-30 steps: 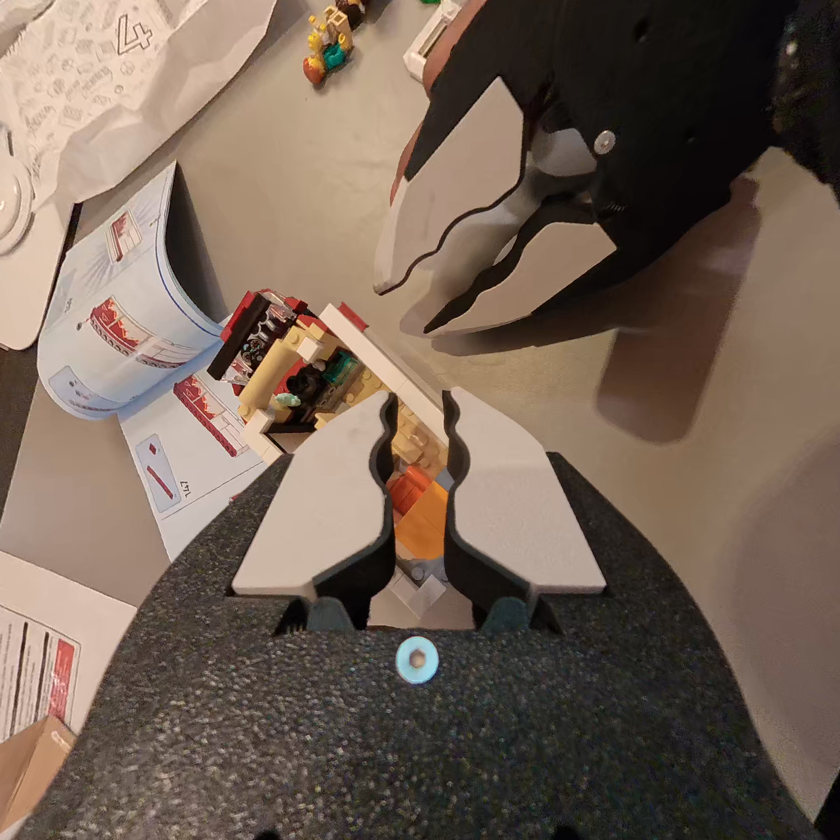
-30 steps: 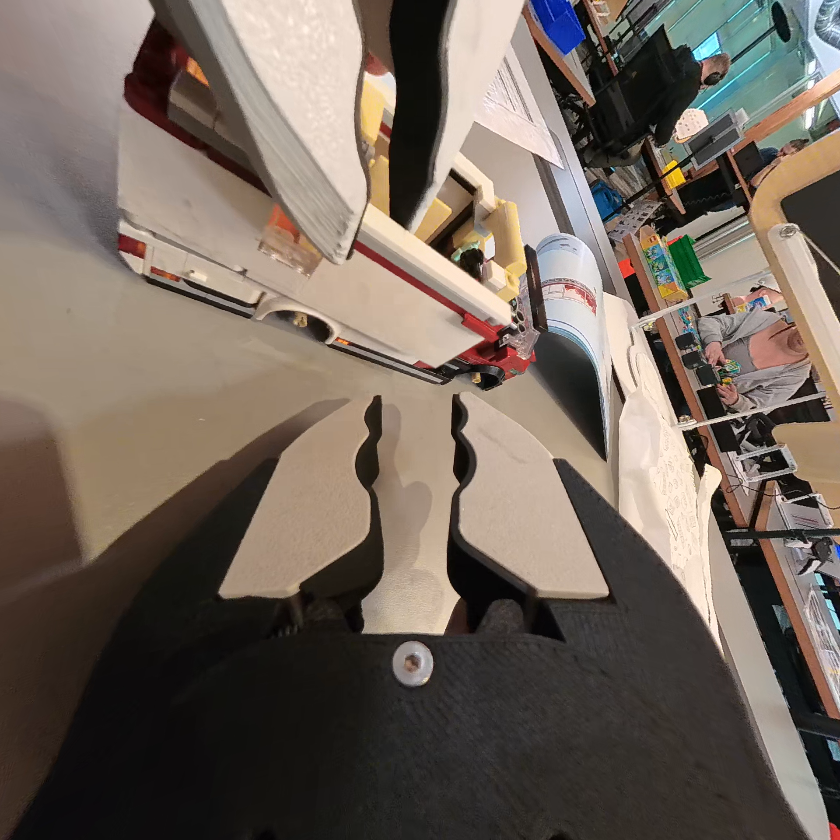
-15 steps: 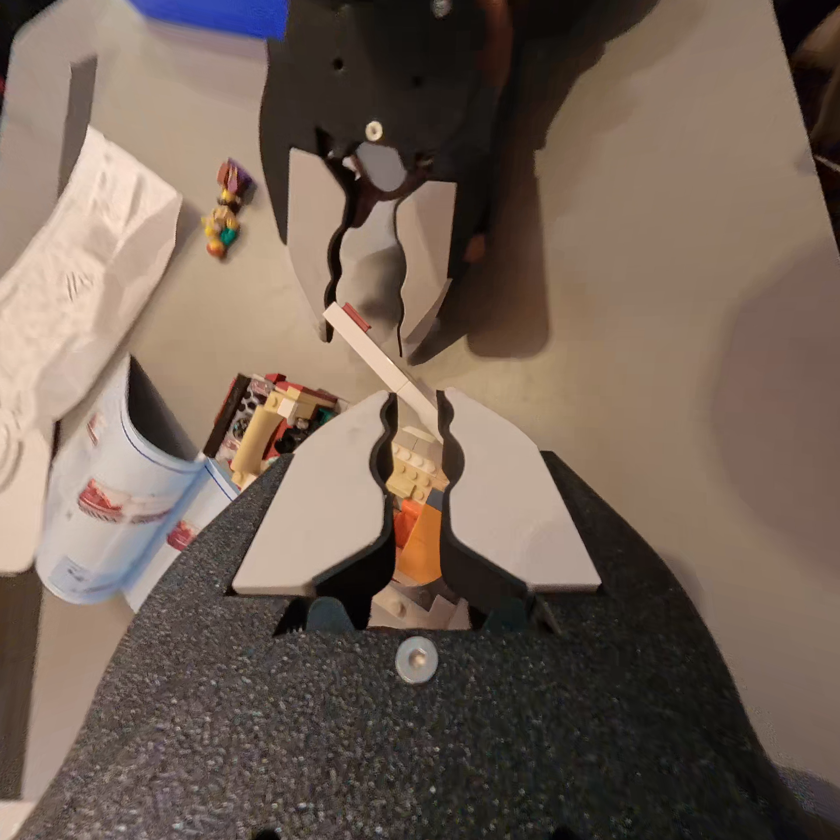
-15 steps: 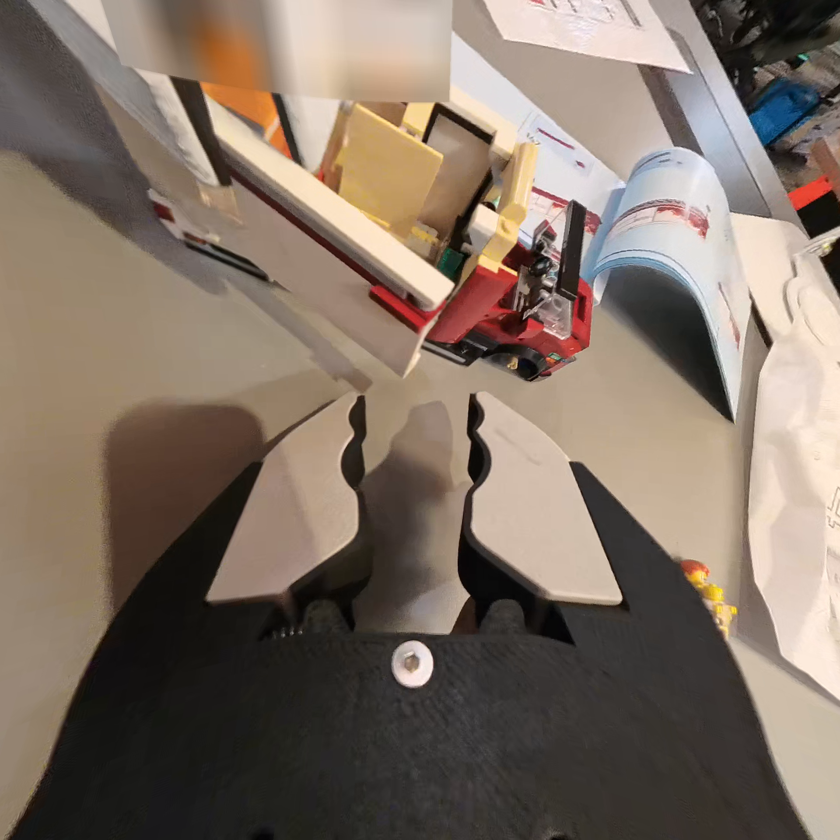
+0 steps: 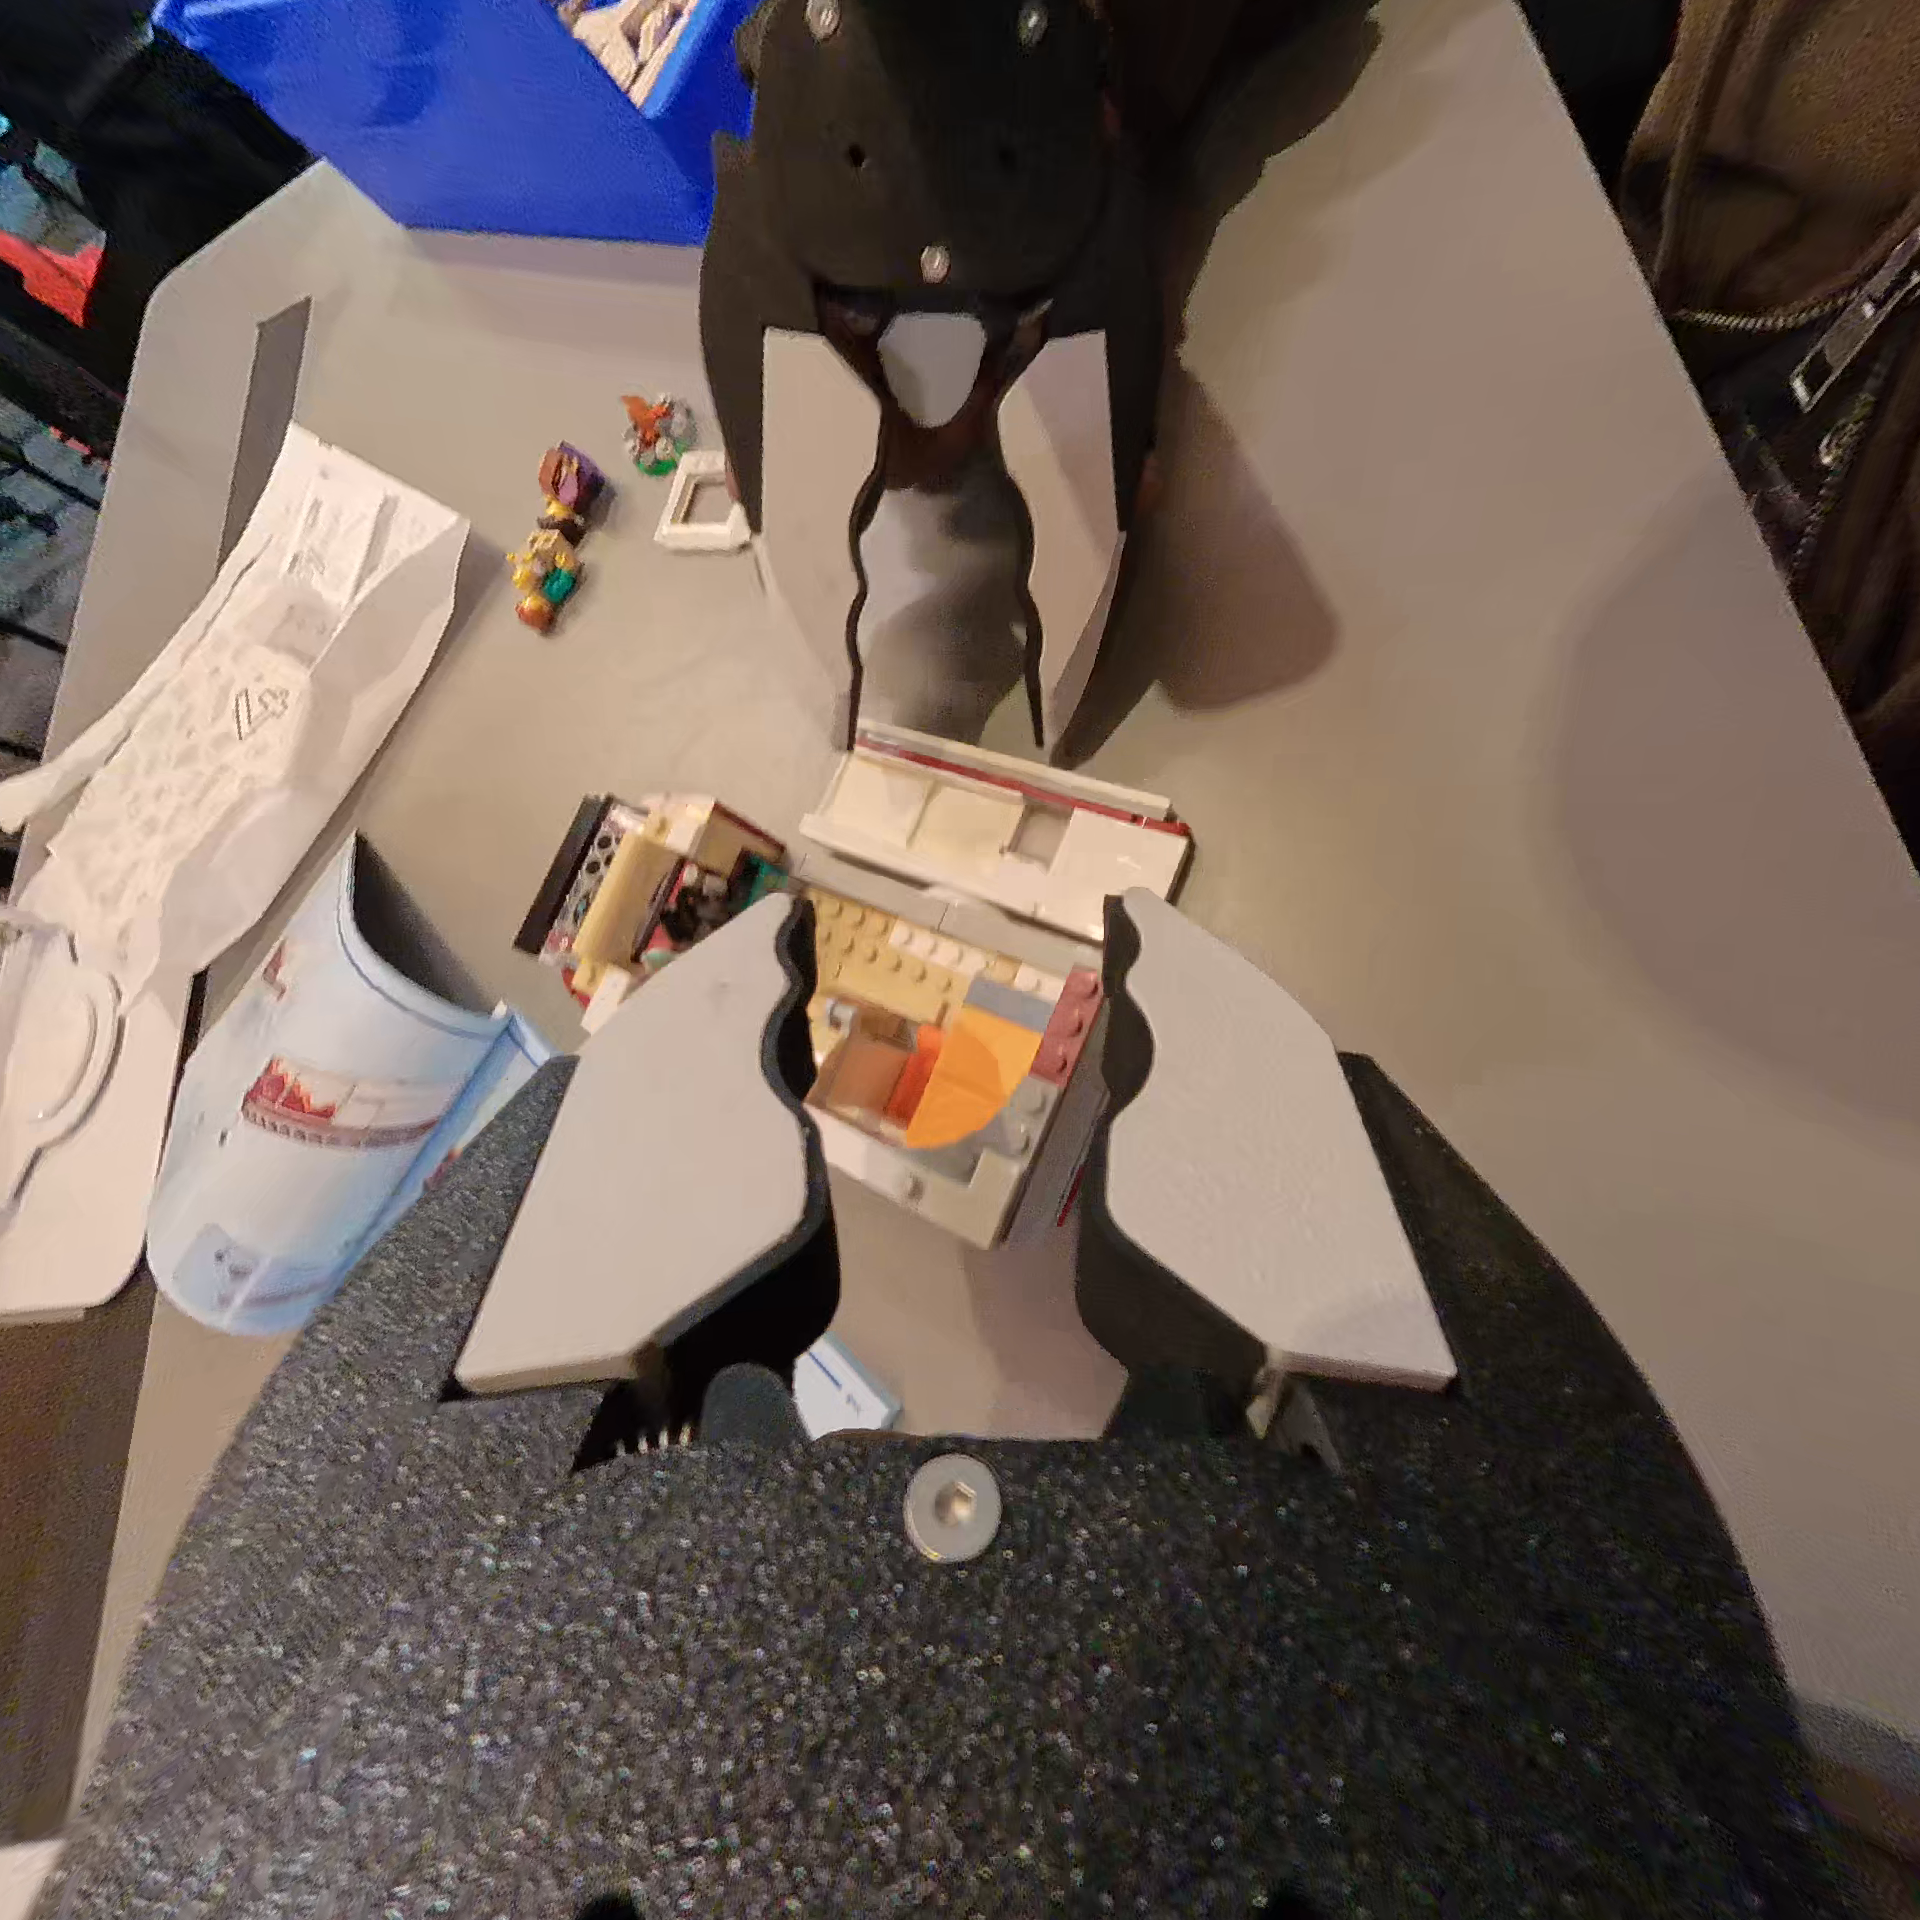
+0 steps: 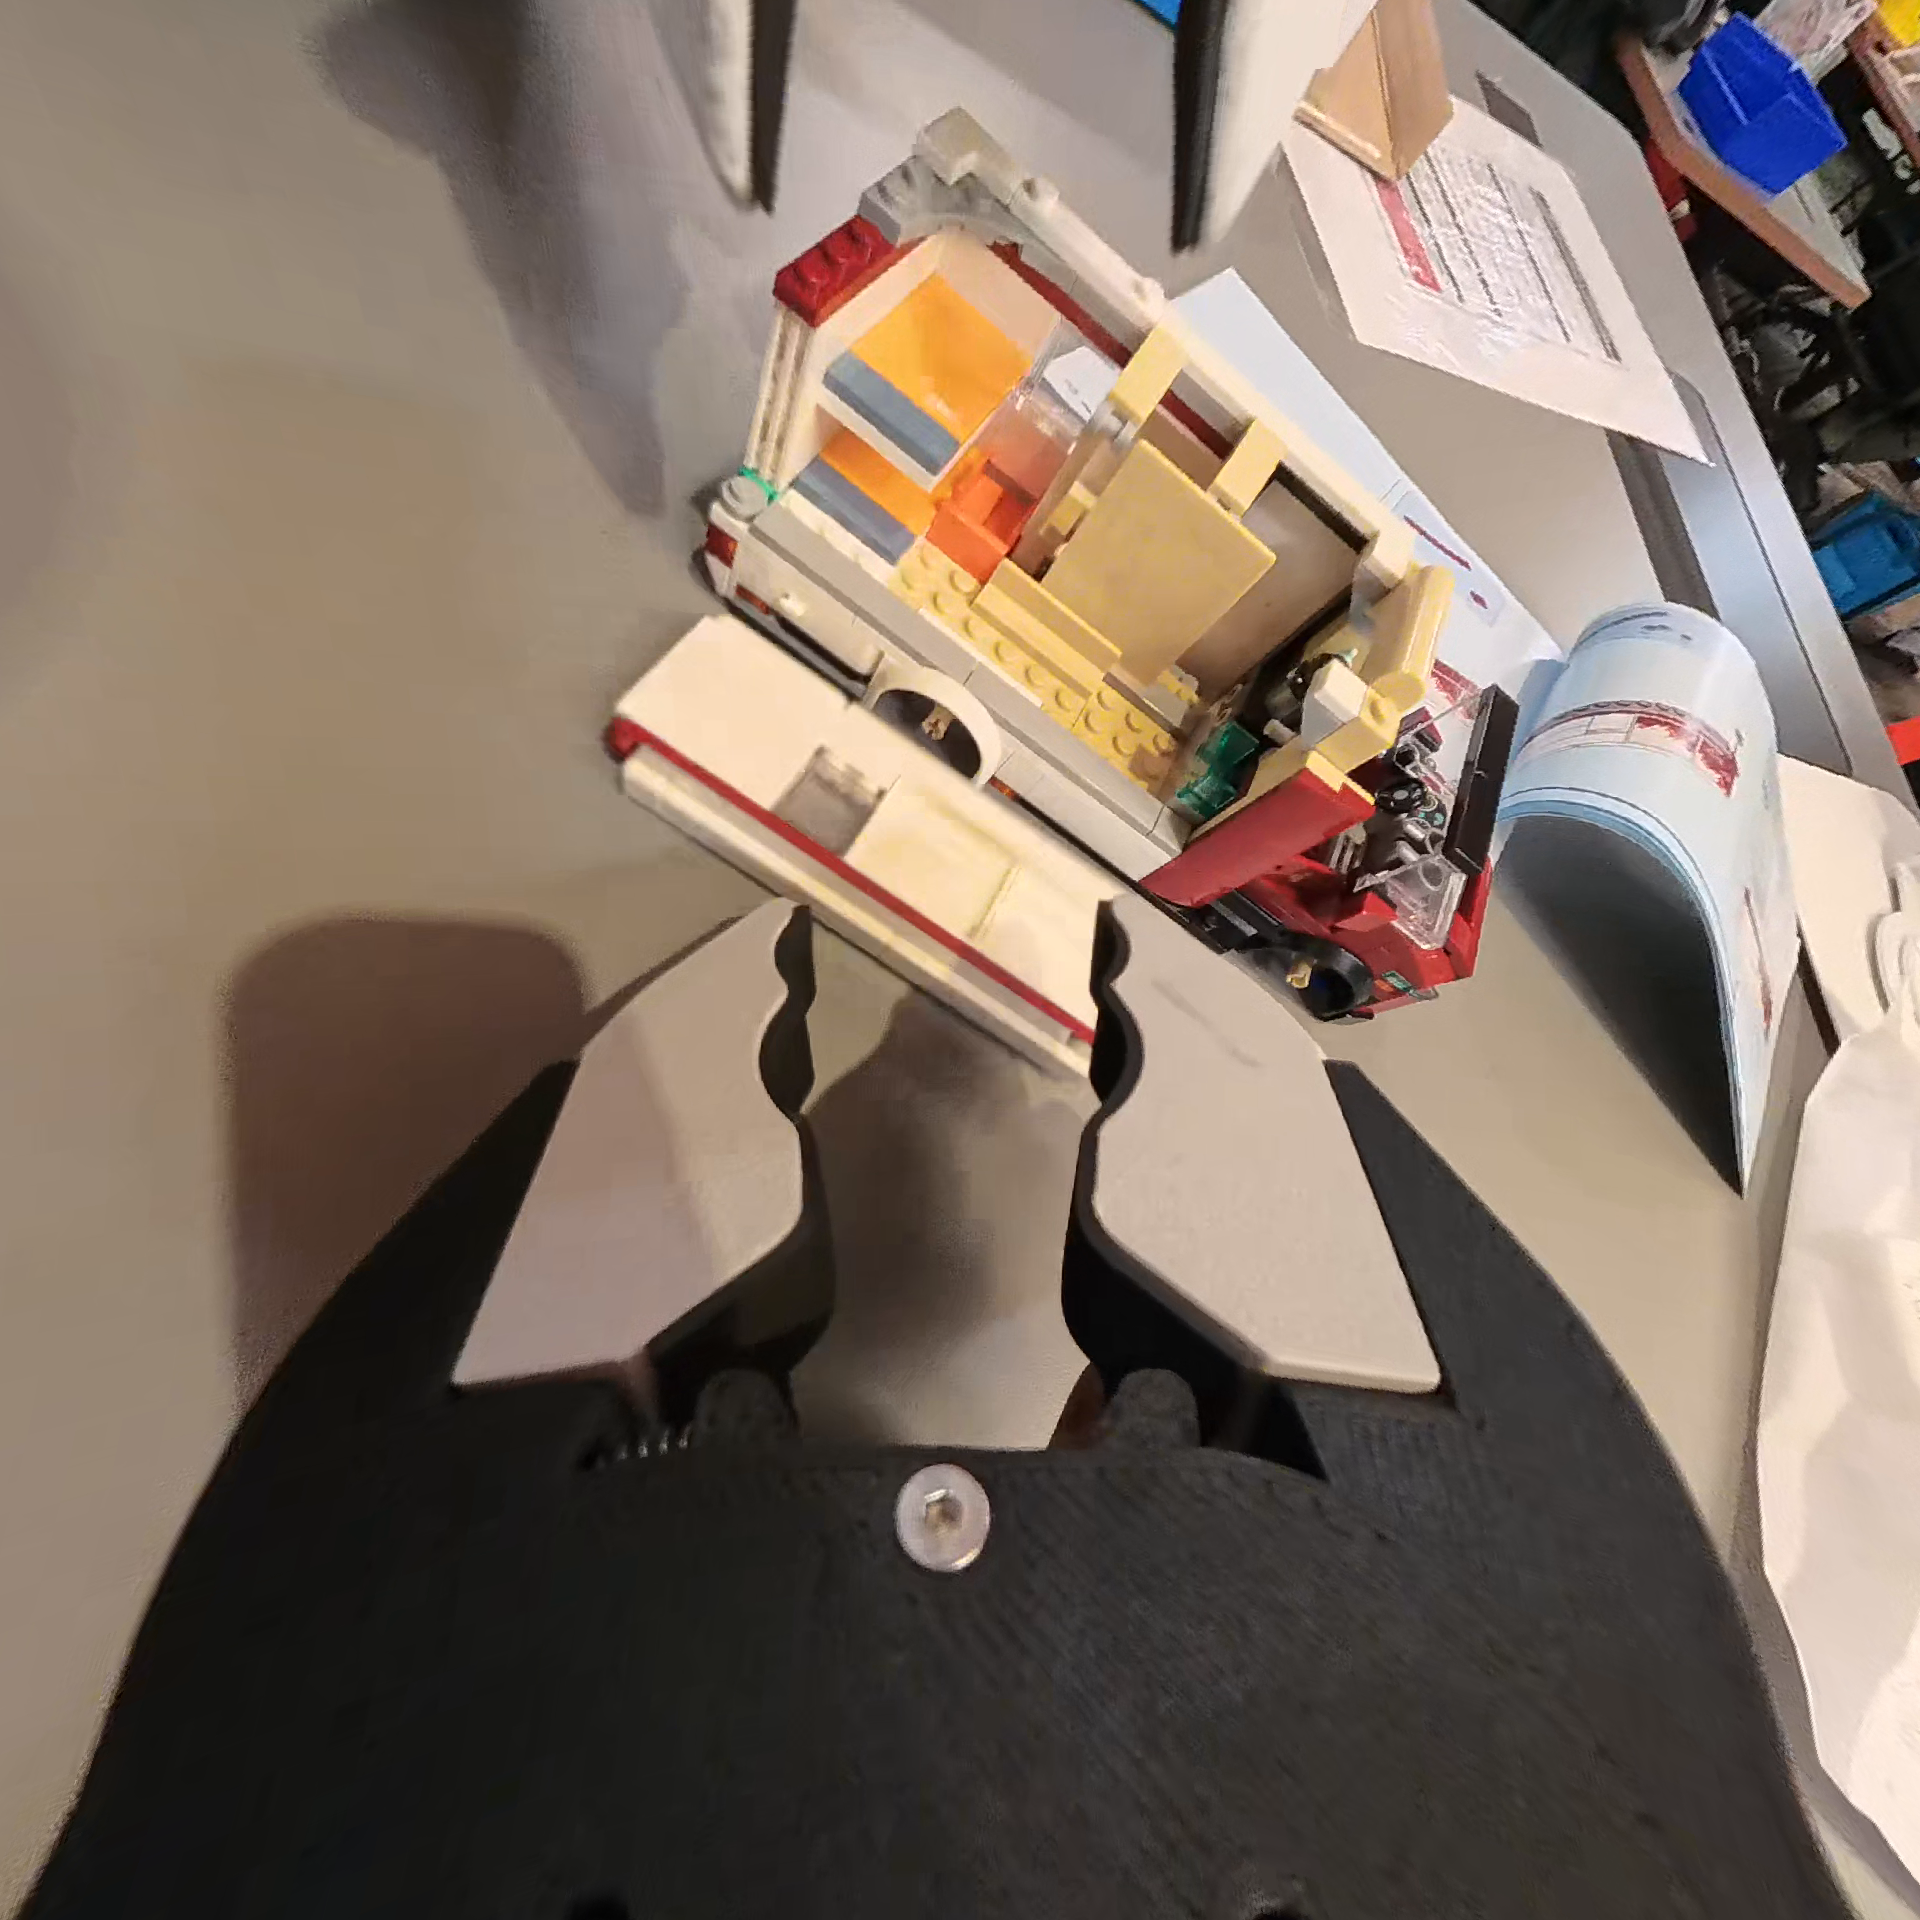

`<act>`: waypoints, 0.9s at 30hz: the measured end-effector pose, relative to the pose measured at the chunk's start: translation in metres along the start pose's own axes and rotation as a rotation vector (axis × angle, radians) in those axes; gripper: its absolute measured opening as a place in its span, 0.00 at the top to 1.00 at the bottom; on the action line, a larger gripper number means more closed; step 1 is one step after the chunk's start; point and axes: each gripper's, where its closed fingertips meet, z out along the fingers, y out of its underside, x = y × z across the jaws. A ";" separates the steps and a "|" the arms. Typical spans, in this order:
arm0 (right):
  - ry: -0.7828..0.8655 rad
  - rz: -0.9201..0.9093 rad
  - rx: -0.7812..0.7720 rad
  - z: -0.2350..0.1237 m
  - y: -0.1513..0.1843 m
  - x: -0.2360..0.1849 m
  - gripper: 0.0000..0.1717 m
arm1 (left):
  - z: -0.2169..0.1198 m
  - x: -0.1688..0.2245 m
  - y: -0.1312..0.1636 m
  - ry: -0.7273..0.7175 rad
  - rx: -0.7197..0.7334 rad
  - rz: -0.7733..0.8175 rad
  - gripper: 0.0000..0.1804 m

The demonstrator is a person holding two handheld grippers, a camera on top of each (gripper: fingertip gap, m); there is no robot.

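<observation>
A red and white brick-built camper van [image 5: 935, 1029] stands on the grey table [image 5: 1403, 935] with its roof off and its inside showing. Its white side panel with a red stripe [image 5: 997, 831] lies folded down flat beside it. My left gripper [image 5: 951, 914] is open above the van's rear end, and its pads do not press on anything. My right gripper [image 6: 945, 920] is open and empty, with its fingertips just short of the folded panel [image 6: 852, 842]. It also shows in the left wrist view [image 5: 951, 717], facing me across the van [image 6: 1091, 540].
A curled light-blue instruction booklet [image 5: 312, 1091] lies left of the van, with a crumpled white paper bag [image 5: 239, 665] beyond it. Small figures [image 5: 556, 540] and a white frame piece [image 5: 701, 509] lie farther off. A blue bin [image 5: 468, 104] stands at the table's far edge. A printed sheet [image 6: 1486, 239] lies behind the van. Some 10 cm of space lies between my two pairs of fingers.
My left gripper was shut on the van's upright side panel and has opened. The panel has dropped flat onto the table. My right gripper has opened wider and drawn back.
</observation>
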 end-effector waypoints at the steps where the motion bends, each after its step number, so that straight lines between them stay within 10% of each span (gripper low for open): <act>1: -0.001 -0.003 0.000 0.000 0.000 0.000 0.70 | -0.002 -0.001 0.004 -0.002 -0.003 -0.014 0.71; 19: 0.028 -0.027 -0.024 0.001 0.004 0.004 0.74 | -0.001 0.007 0.052 0.030 -0.225 -0.047 0.85; 27: -0.034 -0.088 -0.049 0.001 0.006 -0.002 0.74 | -0.017 0.022 0.002 0.061 0.037 0.016 0.82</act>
